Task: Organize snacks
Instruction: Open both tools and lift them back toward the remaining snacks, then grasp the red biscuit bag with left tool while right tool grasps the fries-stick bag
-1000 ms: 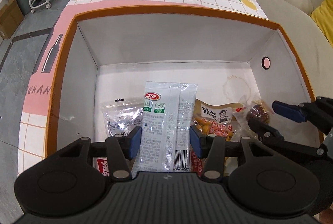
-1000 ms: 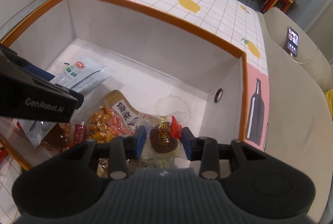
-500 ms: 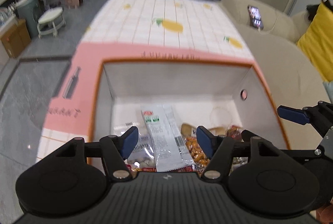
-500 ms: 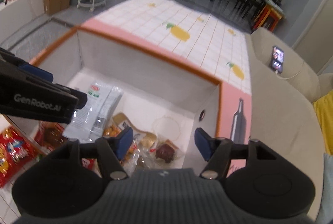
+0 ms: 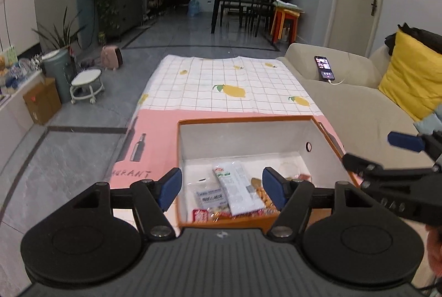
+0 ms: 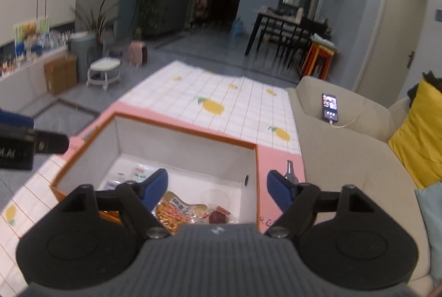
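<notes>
Both tools, left [image 5: 222, 188] and right [image 6: 218, 189], spread and empty above the box [image 5: 243, 119], jaws just opening. Snacks [image 5: 237, 192] lie inside. Drop finished; next, seek any remaining packet.

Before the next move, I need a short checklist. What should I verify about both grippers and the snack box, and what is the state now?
1. Left gripper jaws apart, nothing between them: ok; they have just been opening.
2. Right gripper jaws apart, empty: ok; also just been opening.
3. White snack packet lies inside the box: ok.
4. Dark round snack lies inside the box: ok.
5. Both grippers above the box rim, not touching it: ok.
6. More snacks left outside the box: cannot tell.
</notes>
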The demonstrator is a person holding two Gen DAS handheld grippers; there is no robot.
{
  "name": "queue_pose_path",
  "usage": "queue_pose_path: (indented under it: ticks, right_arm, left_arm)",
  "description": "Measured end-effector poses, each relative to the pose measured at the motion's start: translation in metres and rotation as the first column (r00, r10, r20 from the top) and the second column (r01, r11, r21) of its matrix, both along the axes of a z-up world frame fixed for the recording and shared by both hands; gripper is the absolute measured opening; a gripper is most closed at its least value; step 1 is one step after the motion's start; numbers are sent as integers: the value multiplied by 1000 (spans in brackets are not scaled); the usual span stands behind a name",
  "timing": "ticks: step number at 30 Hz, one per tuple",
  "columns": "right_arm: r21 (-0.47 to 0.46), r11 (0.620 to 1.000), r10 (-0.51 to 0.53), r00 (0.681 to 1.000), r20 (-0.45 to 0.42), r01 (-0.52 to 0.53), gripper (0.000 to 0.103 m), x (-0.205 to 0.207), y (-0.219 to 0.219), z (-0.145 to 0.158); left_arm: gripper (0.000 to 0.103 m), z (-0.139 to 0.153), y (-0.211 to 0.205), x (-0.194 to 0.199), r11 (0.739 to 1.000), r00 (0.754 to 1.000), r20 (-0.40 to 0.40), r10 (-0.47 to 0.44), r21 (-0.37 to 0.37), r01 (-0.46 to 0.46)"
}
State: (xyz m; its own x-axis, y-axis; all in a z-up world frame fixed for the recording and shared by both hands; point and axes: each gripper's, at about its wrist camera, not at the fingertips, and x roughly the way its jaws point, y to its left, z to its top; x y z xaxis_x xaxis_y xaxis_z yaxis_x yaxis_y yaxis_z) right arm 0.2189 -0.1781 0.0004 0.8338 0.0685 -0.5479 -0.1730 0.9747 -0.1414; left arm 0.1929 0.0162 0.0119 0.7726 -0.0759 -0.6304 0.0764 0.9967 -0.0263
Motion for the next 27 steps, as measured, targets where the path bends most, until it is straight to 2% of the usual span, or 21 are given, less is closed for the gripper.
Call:
queue_pose_path:
  ticks: [4, 9, 12, 15, 19, 25, 27]
  right_arm:
    - [42, 999, -24, 998, 61, 21, 82, -37, 0, 2]
    - [67, 997, -51, 992, 117, 44, 82, -81, 6, -5]
    - [66, 997, -58, 989, 136, 49, 83, -101, 10, -13]
    - [80, 995, -64, 992, 105, 56, 83, -116, 12, -24]
    - [89, 993, -76, 997, 31, 73, 83, -133, 13, -43]
    - [73, 996, -52, 992, -112, 60, 83, -139, 19, -77]
    - [61, 997, -43, 987, -153, 53, 83, -138, 21, -87]
  left_arm:
    - [79, -4, 5, -28, 999, 999, 36, 8, 41, -9]
    - [79, -12, 16, -60, 999, 997, 65, 29, 44, -32]
    - [79, -18, 19, -78, 998, 998, 60, 11, 59, -14]
    - [79, -29, 23, -88, 996, 1000, 22, -16, 86, 14]
    - [79, -42, 33, -92, 996, 997, -79, -21, 90, 28]
    - [79, -65, 48, -87, 997, 972, -235, 2, 76, 17]
    - [79, -73, 51, -89, 998, 964, -265, 5, 66, 13]
